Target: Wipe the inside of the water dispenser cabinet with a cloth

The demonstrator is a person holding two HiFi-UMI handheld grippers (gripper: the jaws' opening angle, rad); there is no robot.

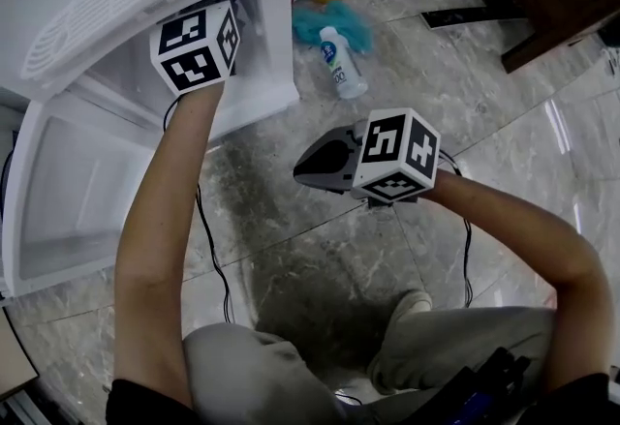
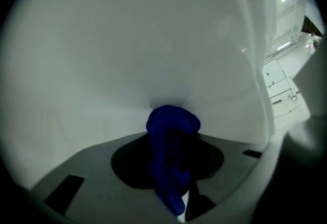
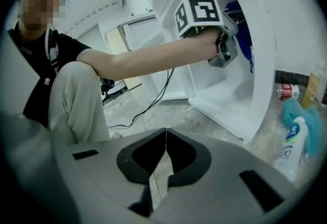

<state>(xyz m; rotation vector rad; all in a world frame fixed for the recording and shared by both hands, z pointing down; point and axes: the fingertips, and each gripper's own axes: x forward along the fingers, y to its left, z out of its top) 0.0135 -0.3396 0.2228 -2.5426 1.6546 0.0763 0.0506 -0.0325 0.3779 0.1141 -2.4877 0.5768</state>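
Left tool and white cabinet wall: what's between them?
A bunched dark blue cloth, clamped in the left tool, touching the white cabinet wall; left gripper view.

Dim, even light; both gripper views bulge, with dark vignetted corners.

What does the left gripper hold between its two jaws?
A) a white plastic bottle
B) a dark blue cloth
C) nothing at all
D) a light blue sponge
B: in the left gripper view, the left gripper is shut on a dark blue cloth, whose tip meets the white cabinet wall.
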